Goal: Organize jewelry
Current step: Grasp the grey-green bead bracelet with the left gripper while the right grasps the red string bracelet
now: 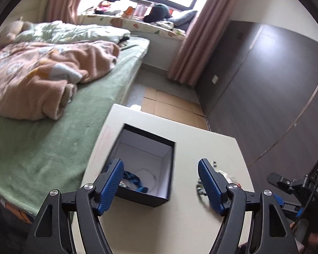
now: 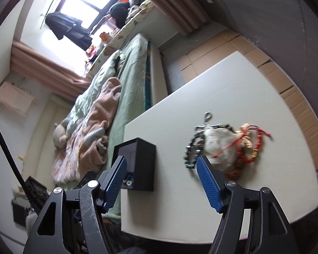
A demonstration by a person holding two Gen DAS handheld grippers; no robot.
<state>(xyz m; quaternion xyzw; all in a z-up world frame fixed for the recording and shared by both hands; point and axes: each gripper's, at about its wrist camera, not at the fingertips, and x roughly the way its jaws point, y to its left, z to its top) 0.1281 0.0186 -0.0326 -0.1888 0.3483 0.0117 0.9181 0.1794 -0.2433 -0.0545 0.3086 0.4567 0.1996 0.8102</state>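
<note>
A black box (image 1: 144,199) with a white inside stands open on the white table (image 1: 190,148). It holds a blue braided band (image 1: 135,178) and a thin silver ring (image 1: 147,176). My left gripper (image 1: 161,165) is open and empty, just above the box's near right corner. A pile of jewelry lies to the right: a dark metal chain (image 2: 194,146), a white pouch (image 2: 219,142) and red and gold bracelets (image 2: 249,146). My right gripper (image 2: 161,160) is open and empty, above the table between the box (image 2: 143,165) and the pile.
A bed with a green sheet (image 1: 42,148) and a pink blanket (image 1: 38,72) runs along the table's left side. Flattened cardboard (image 1: 171,105) lies on the floor beyond the table. A dark wardrobe wall (image 1: 265,84) stands to the right.
</note>
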